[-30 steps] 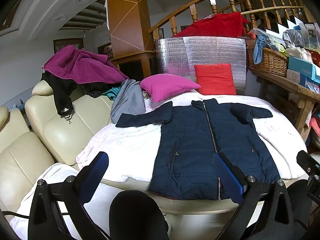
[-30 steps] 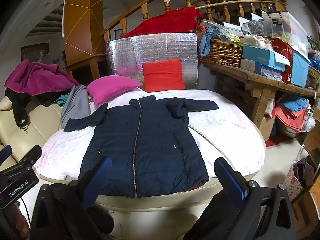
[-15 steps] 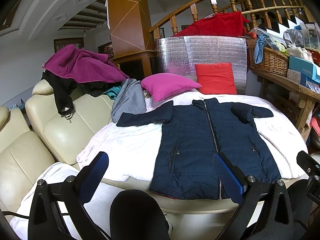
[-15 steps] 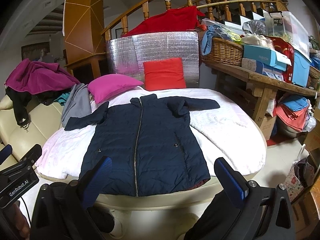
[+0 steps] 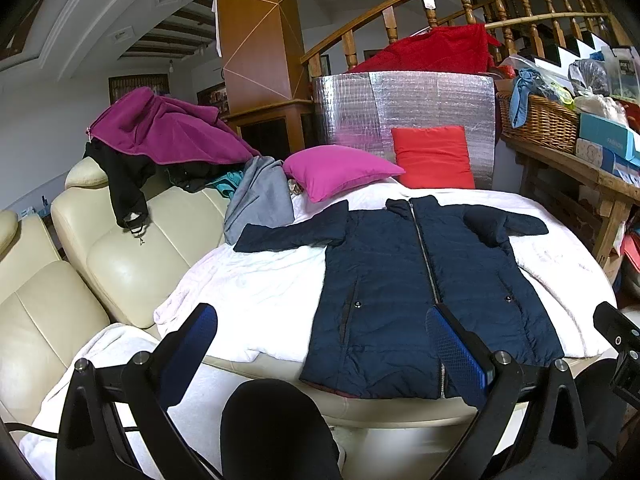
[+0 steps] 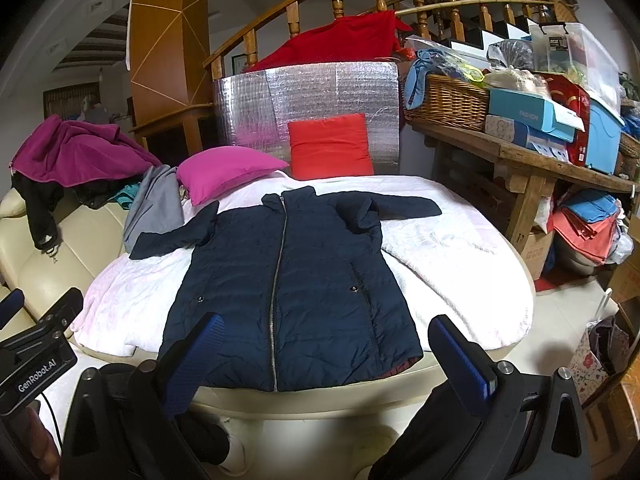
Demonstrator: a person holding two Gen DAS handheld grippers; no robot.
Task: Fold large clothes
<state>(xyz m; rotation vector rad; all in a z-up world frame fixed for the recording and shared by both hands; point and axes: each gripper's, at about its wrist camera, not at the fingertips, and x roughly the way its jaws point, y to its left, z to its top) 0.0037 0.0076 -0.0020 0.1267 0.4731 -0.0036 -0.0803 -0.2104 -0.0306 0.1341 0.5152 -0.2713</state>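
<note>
A long navy padded coat (image 5: 424, 280) (image 6: 288, 276) lies flat and zipped on a white blanket (image 5: 256, 292) (image 6: 448, 264), hem toward me, both sleeves spread out sideways. My left gripper (image 5: 320, 328) hovers open just short of the hem, over the coat's left half. Open as well, the right gripper (image 6: 324, 332) hangs short of the hem near the coat's right half. Neither touches the fabric. The left gripper's body (image 6: 36, 352) shows at the edge of the right wrist view.
A cream leather sofa (image 5: 80, 272) with heaped clothes (image 5: 160, 136) stands left. Pink (image 5: 336, 168) and red (image 5: 432, 156) cushions and a silver foil panel (image 5: 404, 104) sit behind the coat. A cluttered wooden bench (image 6: 528, 160) runs along the right. A dark knee (image 5: 276, 428) is below.
Both grippers have edged slightly closer to the coat and a little lower. The coat has not moved.
</note>
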